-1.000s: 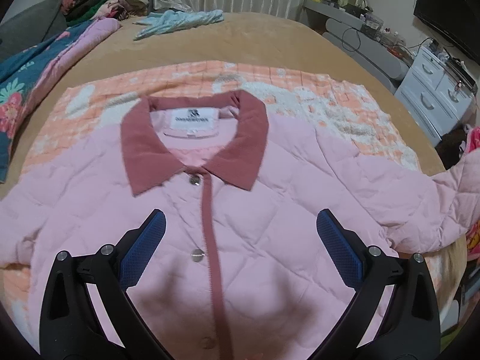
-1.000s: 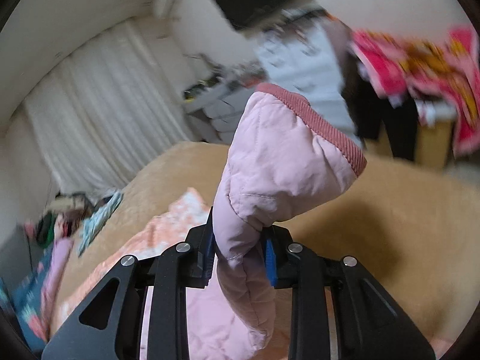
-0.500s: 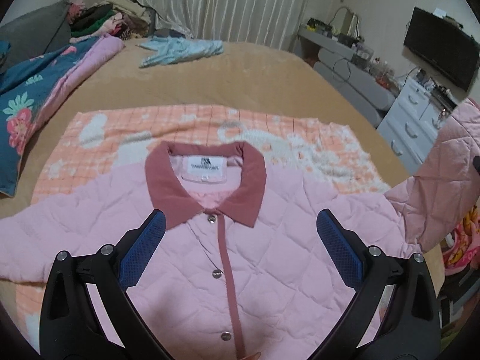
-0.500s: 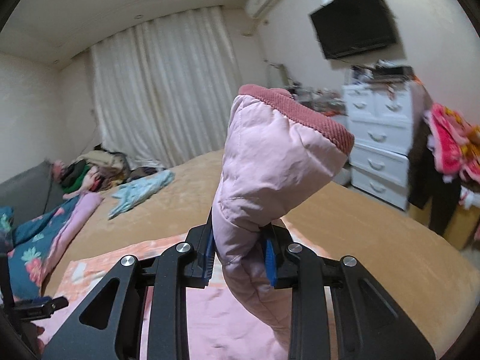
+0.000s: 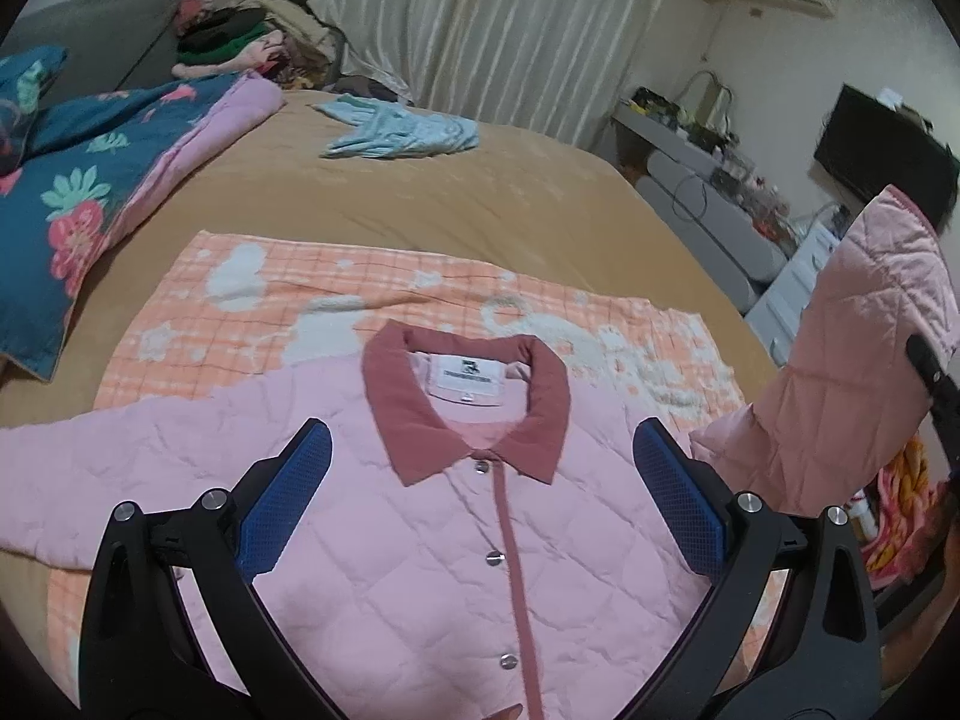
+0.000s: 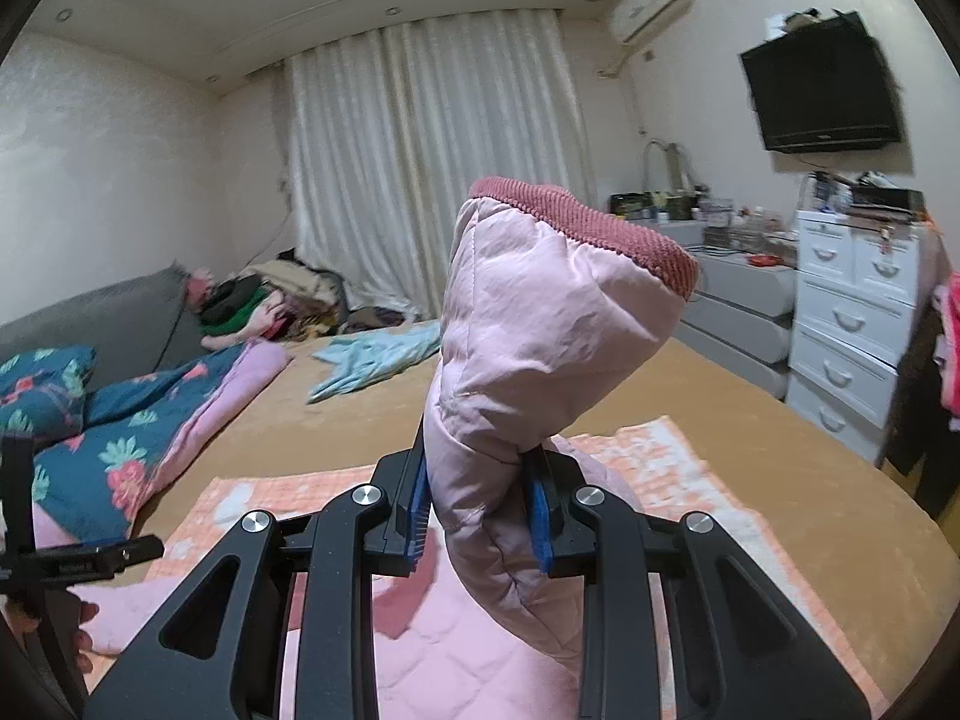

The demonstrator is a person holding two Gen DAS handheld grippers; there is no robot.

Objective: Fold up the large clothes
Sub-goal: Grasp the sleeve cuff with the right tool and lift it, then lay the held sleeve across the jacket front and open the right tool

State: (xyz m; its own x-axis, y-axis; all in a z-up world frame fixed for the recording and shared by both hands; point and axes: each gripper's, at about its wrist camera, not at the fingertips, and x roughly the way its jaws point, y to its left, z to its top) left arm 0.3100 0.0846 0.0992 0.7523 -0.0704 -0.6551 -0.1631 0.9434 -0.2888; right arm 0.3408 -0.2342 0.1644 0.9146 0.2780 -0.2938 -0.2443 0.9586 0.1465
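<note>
My right gripper (image 6: 480,507) is clamped on the sleeve (image 6: 540,324) of the pink quilted jacket (image 5: 420,516), cuff up; my left gripper (image 5: 480,498) hangs spread above the chest, gripping nothing. The jacket lies face up and buttoned on the orange checked blanket (image 5: 300,294), collar (image 5: 468,402) toward the curtains (image 5: 480,30), long axis along the button placket. The neck label (image 5: 471,375) print is too small to read. A light-blue garment (image 5: 402,135) lies beyond; a floral quilt (image 5: 90,180) at left.
</note>
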